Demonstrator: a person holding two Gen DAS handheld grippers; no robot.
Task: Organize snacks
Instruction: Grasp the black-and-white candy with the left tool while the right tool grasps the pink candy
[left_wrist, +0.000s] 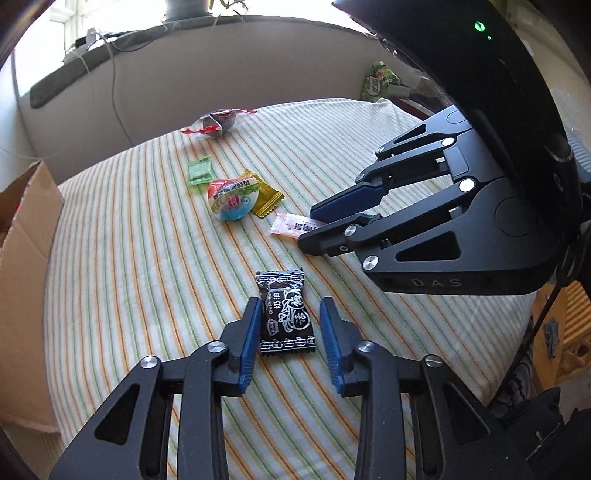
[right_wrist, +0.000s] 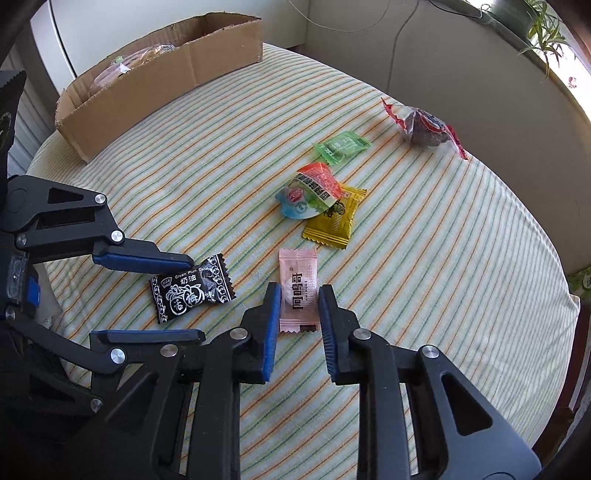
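My left gripper (left_wrist: 290, 306) is open with its fingers on either side of a black plum candy (left_wrist: 285, 314) lying on the striped cloth; the candy also shows in the right wrist view (right_wrist: 192, 290). My right gripper (right_wrist: 298, 291) is open around a pink candy packet (right_wrist: 298, 288), which shows partly hidden in the left wrist view (left_wrist: 290, 224). Further off lie a yellow packet (right_wrist: 332, 218), a round jelly cup (right_wrist: 308, 192), a green candy (right_wrist: 341, 146) and a red-wrapped dark snack (right_wrist: 424, 127).
A cardboard box (right_wrist: 159, 70) holding some snacks stands at the far left edge of the round table (right_wrist: 461, 258). A wall and a windowsill with plants lie behind. A green snack bag (left_wrist: 380, 81) sits beyond the table.
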